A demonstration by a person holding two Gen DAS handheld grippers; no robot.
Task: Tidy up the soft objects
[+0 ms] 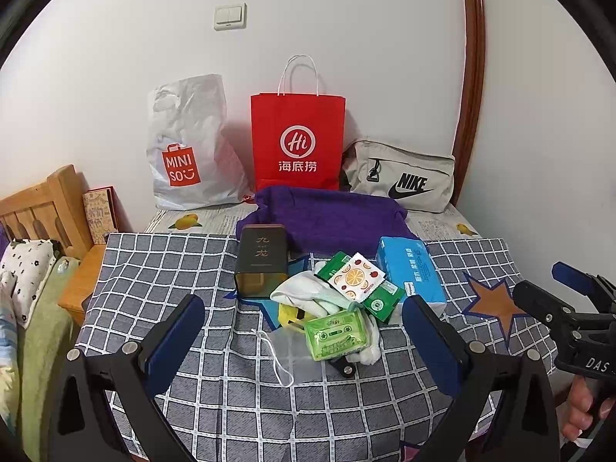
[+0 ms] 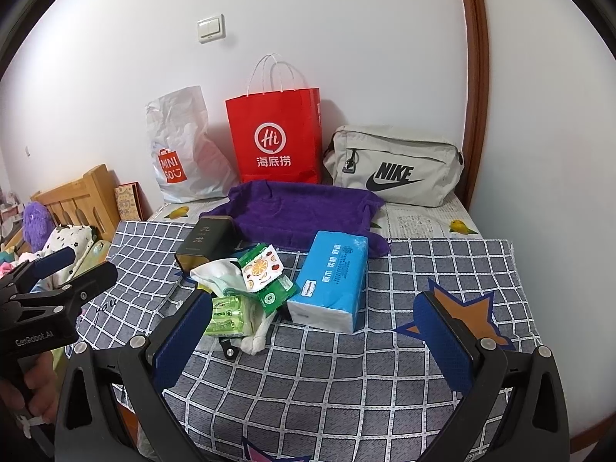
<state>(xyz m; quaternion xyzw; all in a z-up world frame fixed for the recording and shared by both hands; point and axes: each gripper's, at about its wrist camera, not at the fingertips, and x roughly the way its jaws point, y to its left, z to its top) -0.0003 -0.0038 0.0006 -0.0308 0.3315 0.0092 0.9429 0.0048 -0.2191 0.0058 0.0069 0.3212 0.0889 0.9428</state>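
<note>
A pile of small soft items lies on the grey checked cloth (image 1: 192, 269): a green tissue pack (image 1: 335, 334), white socks (image 1: 304, 294), an orange-print wipe packet (image 1: 356, 277), a green packet (image 1: 381, 300) and a mesh drawstring pouch (image 1: 287, 346). A blue tissue pack (image 2: 331, 281) lies to their right and a purple towel (image 2: 304, 211) behind. My left gripper (image 1: 304, 331) is open and empty just before the pile. My right gripper (image 2: 313, 327) is open and empty in front of the blue pack.
A dark tin box (image 1: 261, 261) stands left of the pile. A white Miniso bag (image 1: 188, 146), a red paper bag (image 1: 298, 142) and a grey Nike bag (image 1: 400, 177) lean on the back wall. A wooden bed frame (image 1: 42, 208) with bedding is at left.
</note>
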